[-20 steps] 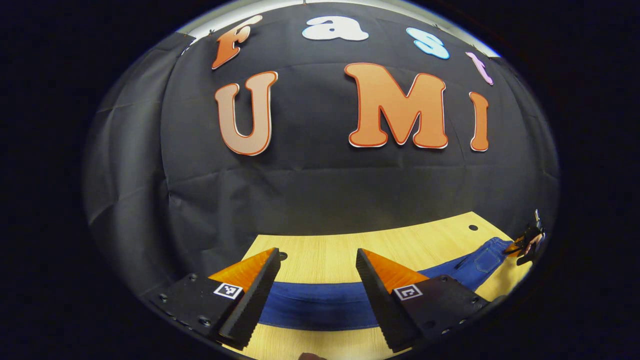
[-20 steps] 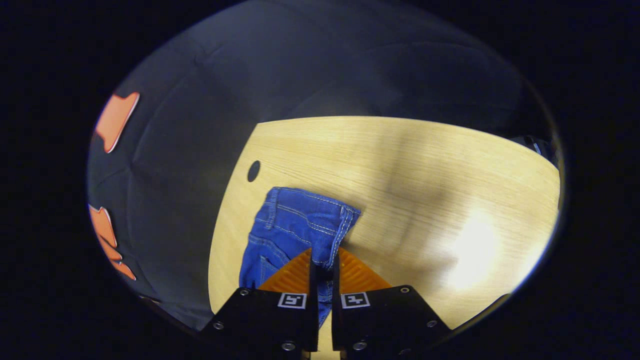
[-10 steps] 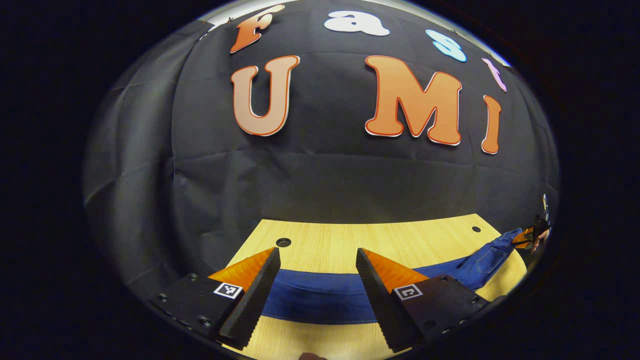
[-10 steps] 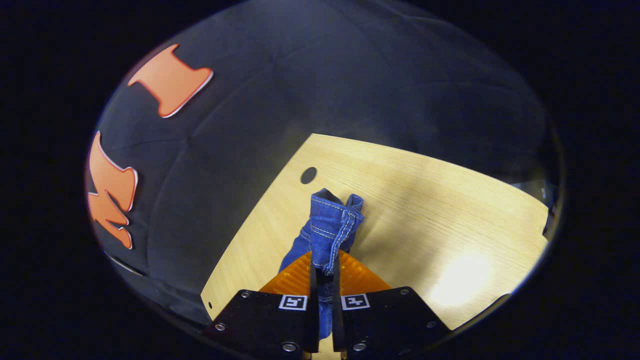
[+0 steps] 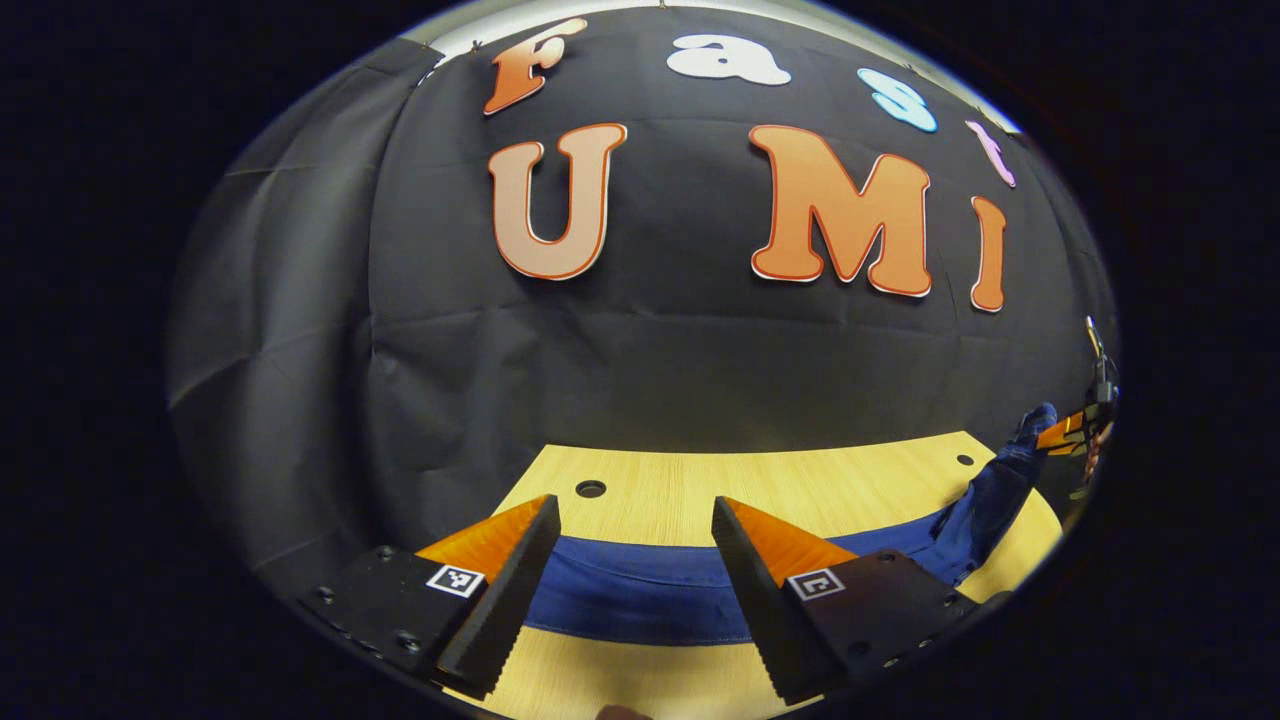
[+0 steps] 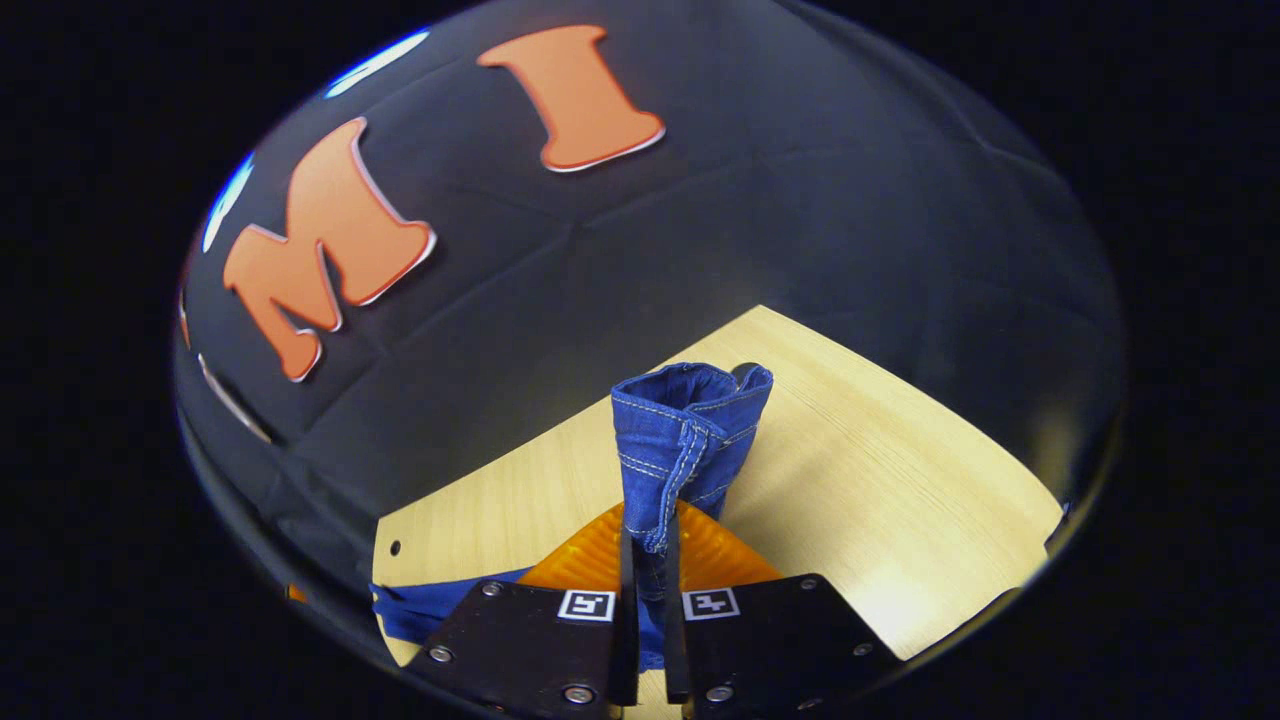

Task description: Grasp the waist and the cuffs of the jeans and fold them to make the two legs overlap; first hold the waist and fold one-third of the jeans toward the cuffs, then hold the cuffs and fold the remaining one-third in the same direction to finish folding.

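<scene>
The blue jeans (image 5: 640, 592) lie as a long band across the wooden table (image 5: 800, 490). My left gripper (image 5: 634, 505) is open, its fingers standing on either side of the leg fabric. At the far right the waist end (image 5: 985, 500) rises off the table to my right gripper (image 5: 1068, 432). In the right gripper view, my right gripper (image 6: 648, 520) is shut on the waistband (image 6: 685, 430), which stands up bunched above the fingers. A strip of the jeans' leg (image 6: 430, 606) trails off at the lower left.
The table (image 6: 880, 470) has small round holes near its back corners (image 5: 590, 489) (image 5: 964, 460) (image 6: 397, 548). The black cloth wall (image 5: 640, 370) stands close behind the table's far edge. Bare wood lies to the right of the lifted waist.
My right gripper has lifted the waist from flat on the table to well above it and has swung round to the left. My left gripper has barely moved and stays open.
</scene>
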`<state>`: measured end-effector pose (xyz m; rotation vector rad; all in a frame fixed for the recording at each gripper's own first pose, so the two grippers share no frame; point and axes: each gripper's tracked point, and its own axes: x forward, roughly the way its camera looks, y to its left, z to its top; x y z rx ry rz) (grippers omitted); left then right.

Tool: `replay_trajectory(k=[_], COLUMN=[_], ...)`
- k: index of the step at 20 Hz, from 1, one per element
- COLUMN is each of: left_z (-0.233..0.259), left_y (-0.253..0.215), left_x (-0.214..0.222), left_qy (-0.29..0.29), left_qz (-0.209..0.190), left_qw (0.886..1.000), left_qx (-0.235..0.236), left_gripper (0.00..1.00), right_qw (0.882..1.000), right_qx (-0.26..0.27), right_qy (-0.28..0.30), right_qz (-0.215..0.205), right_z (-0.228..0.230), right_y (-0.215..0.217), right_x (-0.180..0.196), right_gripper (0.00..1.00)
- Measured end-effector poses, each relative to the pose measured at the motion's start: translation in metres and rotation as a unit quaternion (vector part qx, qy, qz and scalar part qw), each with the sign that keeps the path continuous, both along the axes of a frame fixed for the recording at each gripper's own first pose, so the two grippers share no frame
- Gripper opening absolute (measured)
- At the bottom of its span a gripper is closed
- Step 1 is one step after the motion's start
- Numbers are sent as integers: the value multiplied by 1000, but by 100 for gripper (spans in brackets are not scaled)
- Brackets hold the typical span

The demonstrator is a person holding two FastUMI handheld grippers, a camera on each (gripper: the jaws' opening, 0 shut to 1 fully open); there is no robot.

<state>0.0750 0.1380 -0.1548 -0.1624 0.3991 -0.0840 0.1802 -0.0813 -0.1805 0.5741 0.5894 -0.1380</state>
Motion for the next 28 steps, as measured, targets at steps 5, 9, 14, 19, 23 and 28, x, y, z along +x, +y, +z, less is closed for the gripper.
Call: replay_trajectory(k=[5, 9, 14, 19, 23, 28], left_z=[4, -6, -24, -55, -96, -140], left_y=[9, 16, 37, 57, 66, 71], left_x=[-4, -8, -14, -18, -26, -25], left_qy=[-18, -9, 10, 48, 100, 159], left_qz=[7, 10, 26, 47, 58, 74], left_qw=[1000, 1000, 1000, 998, 993, 981], left_qx=[9, 10, 14, 4, -20, -78], left_gripper=[95, 95, 95, 95, 95, 97], right_qw=[997, 990, 979, 963, 951, 942], right_qx=[-37, -64, -73, -91, -64, -60], right_qy=[-25, -35, -38, -4, 32, 13], right_qz=[66, 121, 188, 255, 299, 329], right_z=[30, 35, 30, -10, -55, -43], right_y=[53, 107, 179, 246, 282, 299], right_x=[-4, 0, 6, 4, -10, -23], right_gripper=[11, 11, 10, 11, 28, 58])
